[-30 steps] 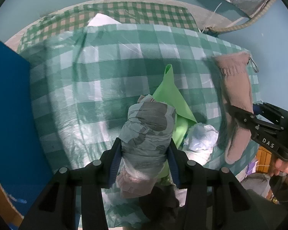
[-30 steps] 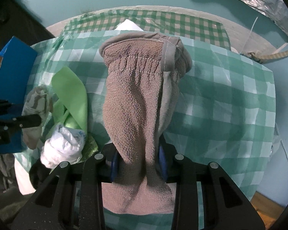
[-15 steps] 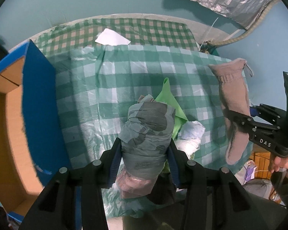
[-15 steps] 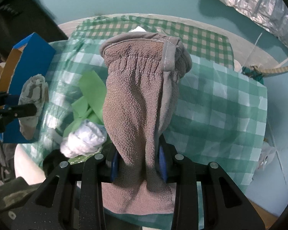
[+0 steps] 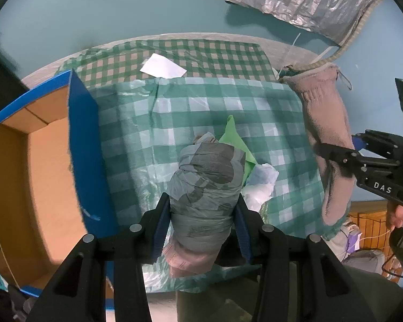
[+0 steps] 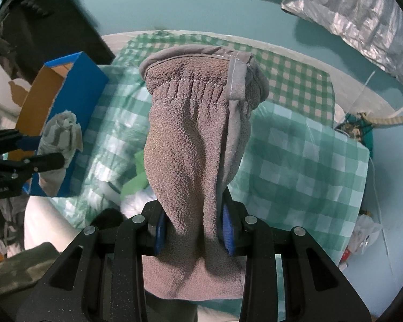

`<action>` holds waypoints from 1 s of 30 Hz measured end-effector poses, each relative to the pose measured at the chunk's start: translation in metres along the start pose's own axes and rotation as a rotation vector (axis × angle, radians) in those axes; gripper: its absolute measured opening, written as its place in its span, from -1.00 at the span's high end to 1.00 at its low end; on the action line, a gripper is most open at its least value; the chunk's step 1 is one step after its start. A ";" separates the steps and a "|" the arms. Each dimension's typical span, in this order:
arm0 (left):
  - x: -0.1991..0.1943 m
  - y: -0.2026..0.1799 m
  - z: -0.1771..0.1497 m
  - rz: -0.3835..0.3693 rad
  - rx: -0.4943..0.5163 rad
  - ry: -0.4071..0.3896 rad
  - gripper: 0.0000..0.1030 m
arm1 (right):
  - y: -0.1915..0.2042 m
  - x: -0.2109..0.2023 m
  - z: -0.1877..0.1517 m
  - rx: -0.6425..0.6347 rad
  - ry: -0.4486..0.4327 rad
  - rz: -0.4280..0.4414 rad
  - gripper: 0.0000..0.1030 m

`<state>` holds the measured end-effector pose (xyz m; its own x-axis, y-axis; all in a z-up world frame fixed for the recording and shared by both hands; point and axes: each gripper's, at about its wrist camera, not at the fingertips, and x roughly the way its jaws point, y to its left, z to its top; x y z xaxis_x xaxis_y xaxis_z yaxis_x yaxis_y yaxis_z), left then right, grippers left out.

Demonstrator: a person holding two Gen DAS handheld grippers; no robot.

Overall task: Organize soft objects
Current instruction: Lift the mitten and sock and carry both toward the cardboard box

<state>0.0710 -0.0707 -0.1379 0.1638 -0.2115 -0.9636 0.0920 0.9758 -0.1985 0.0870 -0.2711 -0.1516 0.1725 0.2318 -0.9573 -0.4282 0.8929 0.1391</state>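
Left of the left gripper (image 5: 202, 224) stands the blue cardboard box (image 5: 40, 177), seemingly with nothing in it yet, so the sorting looks barely begun. Ahead of both tools spreads the checked tablecloth (image 5: 196, 112), where a green cloth (image 5: 235, 139) and a white bundle (image 5: 260, 185) await collection. Clamped between the right gripper's (image 6: 193, 233) jaws is the brown fleece mitten (image 6: 193, 134); the left gripper grips a grey rolled cloth (image 5: 205, 179).

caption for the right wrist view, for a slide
Right gripper clamps a brown fleece mitten above the checked tablecloth, blue box at left.
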 end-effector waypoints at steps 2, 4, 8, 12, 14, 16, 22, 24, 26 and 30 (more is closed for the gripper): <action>-0.003 0.002 -0.001 0.006 -0.006 -0.001 0.12 | 0.006 -0.004 0.003 -0.017 -0.003 0.003 0.37; -0.007 0.004 -0.003 0.007 -0.015 -0.005 0.12 | 0.012 -0.009 0.007 -0.033 -0.009 0.010 0.37; -0.020 0.007 -0.005 -0.005 -0.027 -0.030 0.12 | 0.023 -0.015 0.014 -0.062 -0.010 0.022 0.37; -0.033 0.009 -0.007 -0.007 -0.030 -0.055 0.12 | 0.031 -0.020 0.021 -0.085 -0.013 0.029 0.37; -0.039 0.011 -0.007 -0.005 -0.035 -0.067 0.12 | 0.035 -0.022 0.025 -0.098 -0.018 0.032 0.37; -0.044 0.014 -0.006 -0.002 -0.039 -0.076 0.12 | 0.041 -0.025 0.030 -0.110 -0.020 0.036 0.37; -0.064 0.026 -0.008 0.007 -0.063 -0.115 0.12 | 0.063 -0.033 0.044 -0.155 -0.037 0.048 0.37; -0.068 0.031 -0.009 0.008 -0.080 -0.124 0.12 | 0.072 -0.036 0.050 -0.172 -0.046 0.057 0.37; -0.073 0.038 -0.010 0.009 -0.097 -0.134 0.12 | 0.081 -0.037 0.054 -0.187 -0.048 0.065 0.37; -0.078 0.049 -0.015 0.017 -0.129 -0.145 0.12 | 0.103 -0.039 0.062 -0.226 -0.054 0.087 0.37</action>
<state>0.0480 -0.0051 -0.0751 0.3045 -0.1919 -0.9330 -0.0370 0.9764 -0.2129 0.0915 -0.1645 -0.0847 0.1708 0.3297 -0.9285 -0.6303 0.7609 0.1542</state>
